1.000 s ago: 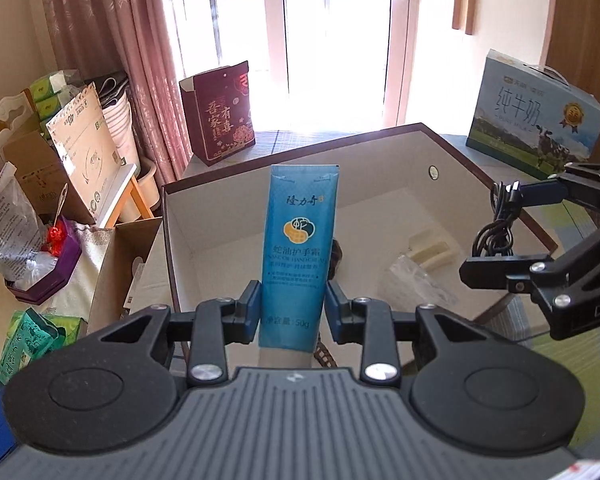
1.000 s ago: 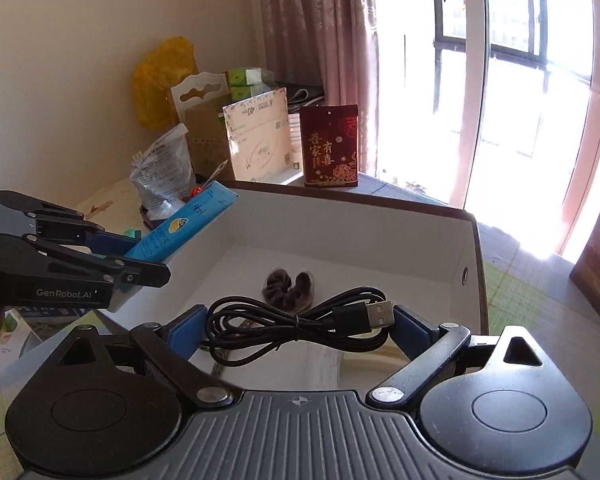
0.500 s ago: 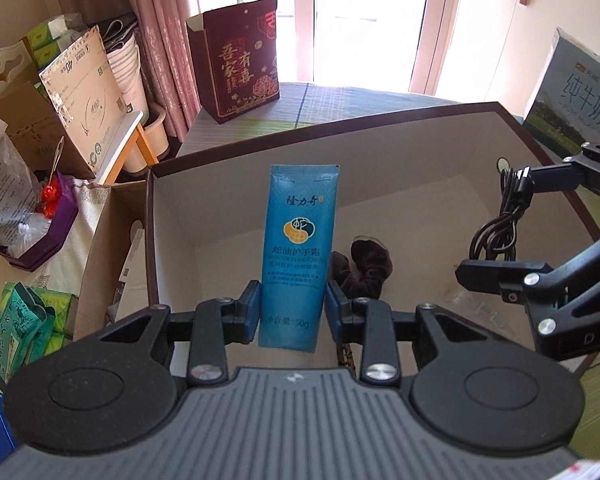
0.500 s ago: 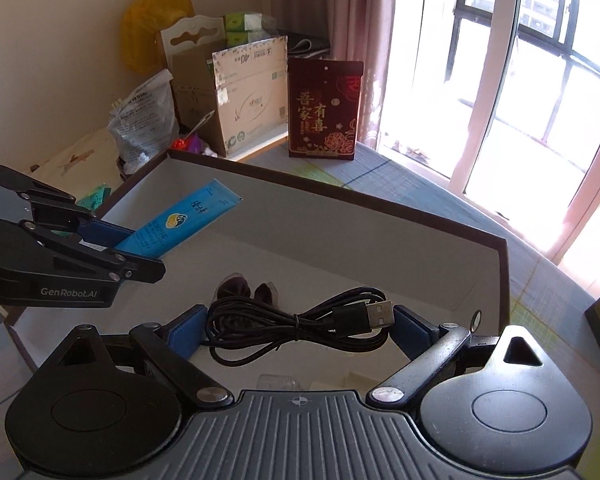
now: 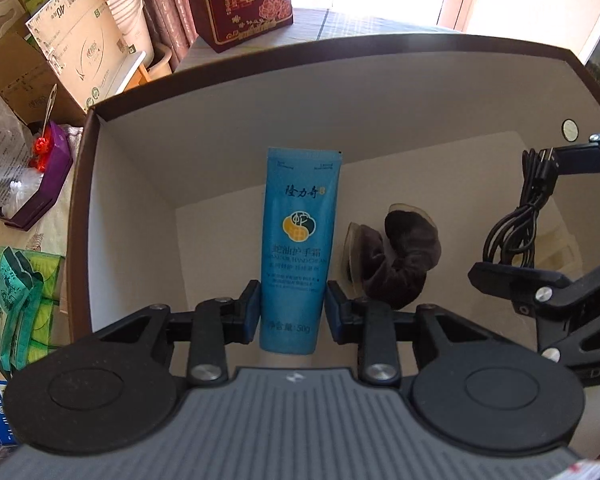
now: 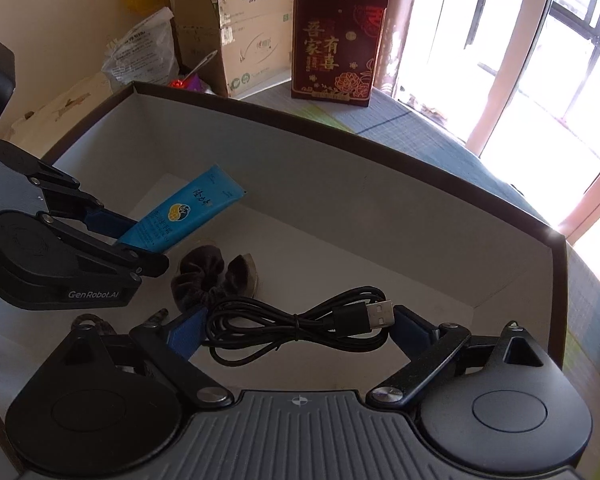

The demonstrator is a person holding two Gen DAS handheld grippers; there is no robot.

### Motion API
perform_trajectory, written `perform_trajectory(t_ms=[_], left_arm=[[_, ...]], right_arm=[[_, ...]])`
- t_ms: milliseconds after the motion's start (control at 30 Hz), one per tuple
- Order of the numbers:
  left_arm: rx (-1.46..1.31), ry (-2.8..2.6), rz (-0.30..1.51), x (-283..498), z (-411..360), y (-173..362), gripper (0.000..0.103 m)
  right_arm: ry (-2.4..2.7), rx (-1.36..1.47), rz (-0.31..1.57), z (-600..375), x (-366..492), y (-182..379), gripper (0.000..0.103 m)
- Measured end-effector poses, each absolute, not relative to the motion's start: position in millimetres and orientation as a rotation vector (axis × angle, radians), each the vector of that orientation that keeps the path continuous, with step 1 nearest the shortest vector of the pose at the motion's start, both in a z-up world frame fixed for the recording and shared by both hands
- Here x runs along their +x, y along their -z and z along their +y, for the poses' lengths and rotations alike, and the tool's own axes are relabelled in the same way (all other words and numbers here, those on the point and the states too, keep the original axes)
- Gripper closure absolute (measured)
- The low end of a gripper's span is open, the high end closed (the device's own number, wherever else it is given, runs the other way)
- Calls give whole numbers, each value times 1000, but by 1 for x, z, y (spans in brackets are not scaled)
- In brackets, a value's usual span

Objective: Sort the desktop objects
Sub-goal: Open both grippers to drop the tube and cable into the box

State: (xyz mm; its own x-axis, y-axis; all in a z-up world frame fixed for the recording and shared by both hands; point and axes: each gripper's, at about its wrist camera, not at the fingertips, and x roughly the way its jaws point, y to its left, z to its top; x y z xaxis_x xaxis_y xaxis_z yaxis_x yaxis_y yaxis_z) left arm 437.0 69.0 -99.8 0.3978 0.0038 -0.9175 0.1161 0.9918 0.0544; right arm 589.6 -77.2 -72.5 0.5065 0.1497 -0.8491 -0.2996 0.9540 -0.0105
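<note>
1. The left hand-held gripper pinches a blue tube near its lower end, one pad on each side.
2. The tube's long axis runs straight ahead along the fingers; its flat crimped end points away from the gripper toward the far wall of the box. Its cap end is cut off behind the gripper body.
3. In the right wrist view the tube slants upward and to the right, held in the air above the box floor.
4. The right hand-held gripper pinches a coiled black cable between its blue pads. The bundle's long axis lies crosswise, from pad to pad, and the metal plug points to the right.
5. In the left wrist view the cable hangs as a vertical bundle between the right gripper's fingers, over the right part of the box.
6. A dark brown scrunchie lies on the box floor between the two grippers, just right of the tube.
7. A pale item at the right of the box floor is too faint to identify.
8. A dark red gift bag stands upright on the bench behind the box.
</note>
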Motion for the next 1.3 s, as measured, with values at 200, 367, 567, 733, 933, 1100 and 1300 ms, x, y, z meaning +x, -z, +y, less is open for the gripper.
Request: perform_trajectory(t_ms=[200,367,567,733,933,1100,1300], left_arm=[[122,79,1142,438,68,99,70],[129,87,1125,442,66,96,61],[127,92,1099,437,64,89,40],[119,98,1076,429,65,82,33],[91,129,1046,414,63,69,23],[98,120,993,394,61,51,9],[68,118,965,367,66,33,9]], right_arm=[[-272,-161,1019,-81,595,77,10],[-268,-140,1017,-83,596,74,10],[-257,-102,1007,-88,594,68,7],[-252,-93,998,-92,580,62,4],[-241,-49,947,-101,559,45,2],[-220,-8,910,-106,540,30,2],[-187,42,888,-108,511,21,2]])
